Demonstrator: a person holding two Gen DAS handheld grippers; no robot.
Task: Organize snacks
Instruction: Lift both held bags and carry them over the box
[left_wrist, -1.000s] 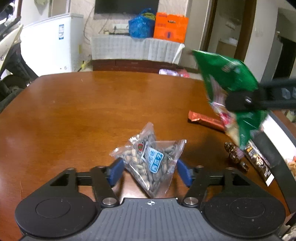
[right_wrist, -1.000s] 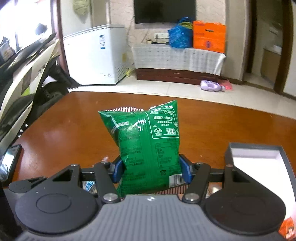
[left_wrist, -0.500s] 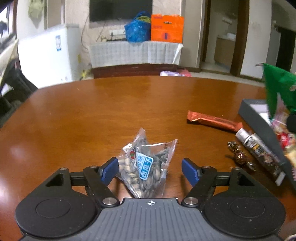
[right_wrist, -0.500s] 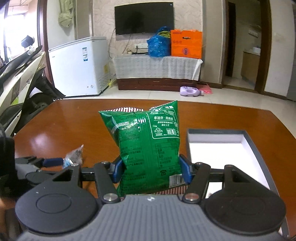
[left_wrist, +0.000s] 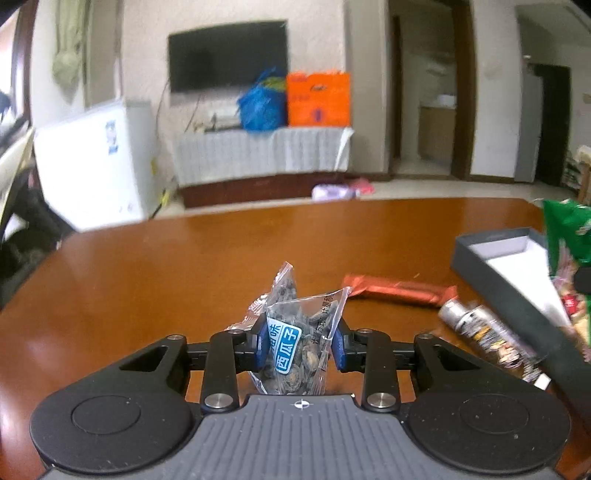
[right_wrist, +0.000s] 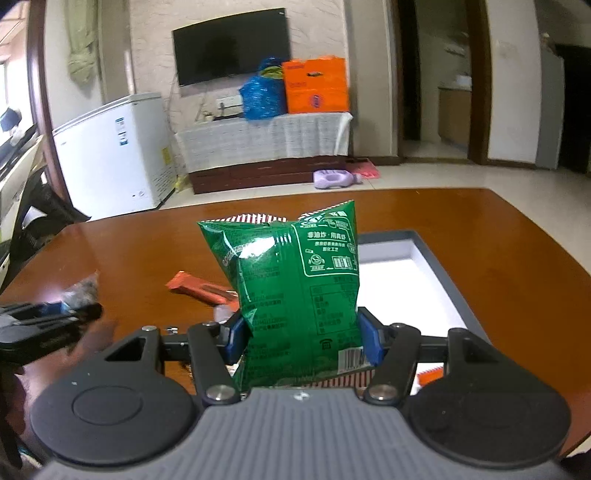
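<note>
Holding two snacks at once, neither yet stowed. Green snack bag (right_wrist: 295, 295) upright and clamped between the blue pads of the right tongs (right_wrist: 301, 341), raised off the surface (right_wrist: 480, 229), with the open grey box (right_wrist: 436, 273) directly behind and to the right of it. Box interior white and, where visible, bare; part of it hidden behind the bag, so contents there not confirmed. Clear packet of seeds (left_wrist: 299, 339) pinched between the pads of the left tongs (left_wrist: 300, 349), closed tight on the lower half of the packet; contact with the surface not determinable from this angle.

Remaining loose on the surface: red-brown wrapped bar (left_wrist: 399, 290) lying flat between the seed packet and the box, and a silver-wrapped snack (left_wrist: 480, 330) lying just beside the near wall of the box (left_wrist: 517, 306). An orange-and-white item at the lower right of the right wrist view, partly hidden behind the tongs, not identifiable.

Assessment: task judged at an early stage. No snack confirmed inside the box. Green bag nearest to placement, positioned in front of the box opening. Seed packet gripped but well apart from the box. At least two further snacks untouched.

Beyond the surface: white chest freezer (right_wrist: 122, 155), wall television (right_wrist: 232, 46), orange and blue bags on a covered cabinet.
</note>
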